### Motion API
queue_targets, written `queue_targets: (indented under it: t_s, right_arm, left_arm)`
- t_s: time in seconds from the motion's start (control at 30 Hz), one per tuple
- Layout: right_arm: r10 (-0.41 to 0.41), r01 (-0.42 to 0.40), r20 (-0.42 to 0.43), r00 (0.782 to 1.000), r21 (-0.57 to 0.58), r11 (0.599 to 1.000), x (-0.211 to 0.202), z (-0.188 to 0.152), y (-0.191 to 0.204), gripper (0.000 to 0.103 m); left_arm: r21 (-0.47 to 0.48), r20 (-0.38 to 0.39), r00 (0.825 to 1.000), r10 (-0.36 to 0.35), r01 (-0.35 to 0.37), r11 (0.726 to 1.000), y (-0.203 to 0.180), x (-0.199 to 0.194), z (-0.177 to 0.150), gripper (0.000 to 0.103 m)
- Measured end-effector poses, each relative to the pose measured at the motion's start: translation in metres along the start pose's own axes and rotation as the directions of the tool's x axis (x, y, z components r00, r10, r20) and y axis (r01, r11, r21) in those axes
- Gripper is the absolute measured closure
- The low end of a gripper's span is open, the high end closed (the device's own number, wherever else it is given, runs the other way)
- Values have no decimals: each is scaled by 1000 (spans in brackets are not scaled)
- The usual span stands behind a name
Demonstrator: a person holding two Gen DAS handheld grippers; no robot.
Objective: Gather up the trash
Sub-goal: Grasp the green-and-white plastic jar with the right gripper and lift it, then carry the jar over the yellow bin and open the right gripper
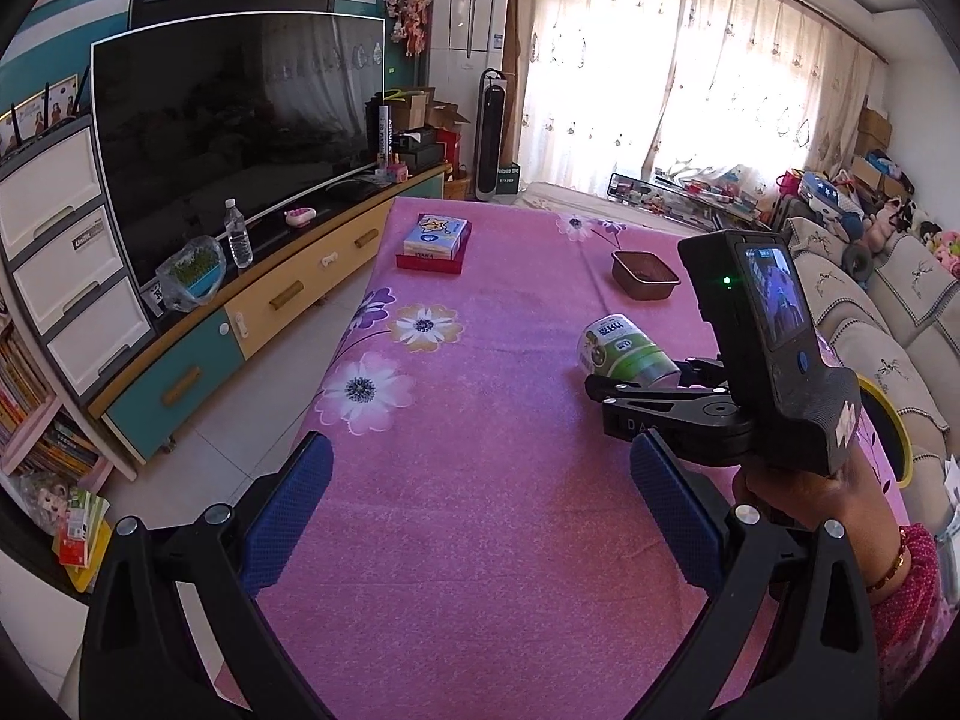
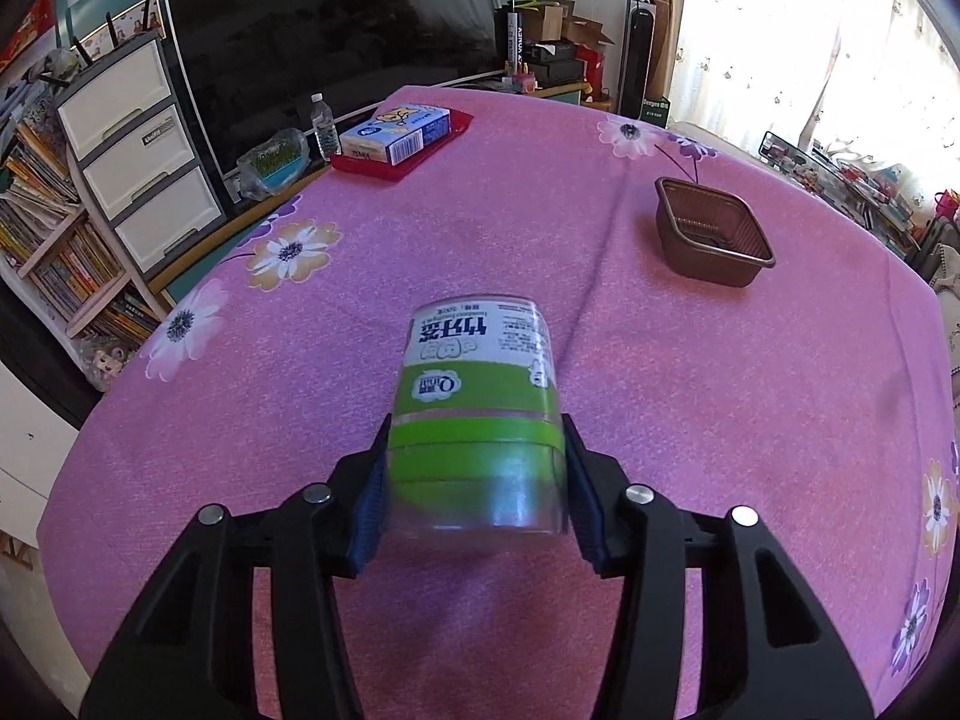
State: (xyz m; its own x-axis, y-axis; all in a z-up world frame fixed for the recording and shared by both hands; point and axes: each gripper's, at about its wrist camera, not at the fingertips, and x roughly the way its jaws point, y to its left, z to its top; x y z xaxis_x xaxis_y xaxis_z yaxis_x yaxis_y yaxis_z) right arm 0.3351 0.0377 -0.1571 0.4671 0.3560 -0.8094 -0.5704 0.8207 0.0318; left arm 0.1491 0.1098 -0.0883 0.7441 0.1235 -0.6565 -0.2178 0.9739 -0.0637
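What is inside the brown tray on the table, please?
The brown tray looks empty: the right wrist view shows only its ribbed floor and inner walls. In the left wrist view its inside is too dark and small to tell. Its near wall hides a strip of the floor.

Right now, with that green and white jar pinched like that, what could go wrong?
1. The right gripper holds the green-and-white labelled plastic jar only near its clear end, so it may tip or slip out.
2. Swinging it forward could knock the brown plastic tray.
3. The open left gripper hangs close beside; the two could collide.
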Motion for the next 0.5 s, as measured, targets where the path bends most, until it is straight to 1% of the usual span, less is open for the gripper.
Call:
queue_targets:
  t_s: [0.27,0.4,0.5]
  right_arm:
    - [-1,0,46,999,8,1000,-31,-12,-11,55]
    - [-21,19,67,998,27,999,-51,-24,-28,55]
    - [-48,44,82,995,56,997,-67,-37,-49,55]
  left_arm:
    - [14,-6,1000,-10,10,1000,-8,3,1,5]
    - [15,-17,1000,-26,26,1000,-13,8,2,5]
    - [18,-21,999,-38,39,999,-20,11,2,5]
